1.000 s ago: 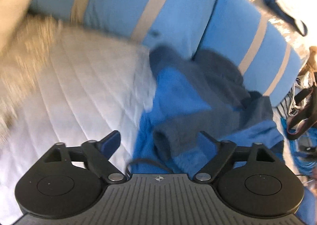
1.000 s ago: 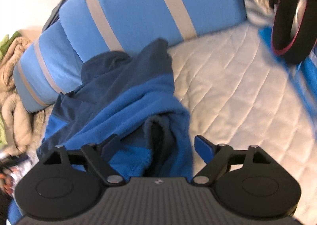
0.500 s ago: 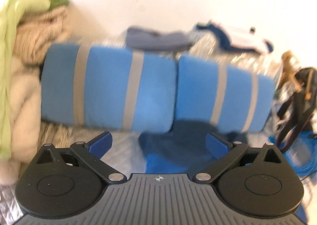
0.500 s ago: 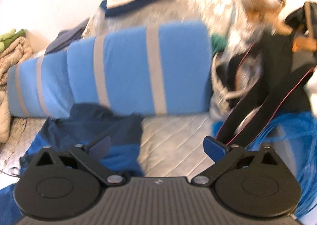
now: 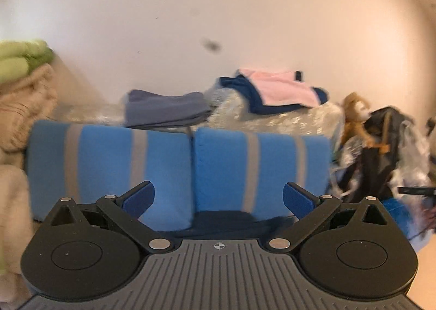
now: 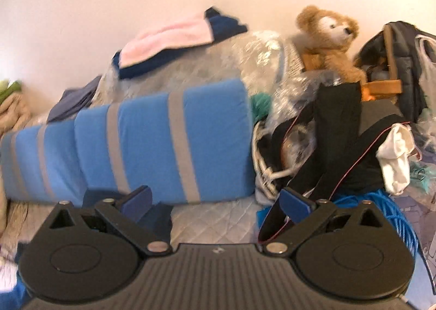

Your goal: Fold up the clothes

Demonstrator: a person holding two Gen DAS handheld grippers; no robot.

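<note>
1. Left gripper point(image 5: 217, 197): jaws released, empty.
2. Right gripper point(image 6: 216, 198): jaws released, empty.
3. Blue garment point(image 5: 226, 218): lies on the bed point(image 6: 215, 217), below both grippers, against the striped cushions point(image 6: 163, 143).

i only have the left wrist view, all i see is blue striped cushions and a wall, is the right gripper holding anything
Observer: No. The right gripper is open with nothing between its fingers.
Operator: ok and whats to the right of the cushions, its a blur here
Observer: A teddy bear sits up against the wall, clear in the right wrist view.
Operator: anything lying on the bed near it
Observer: A coil of blue cable lies on the bed, below the black bag.
Operator: can you see bare mattress anywhere
Observer: Yes, white quilted cover shows just ahead of the right gripper, below the blue striped cushion.
</note>
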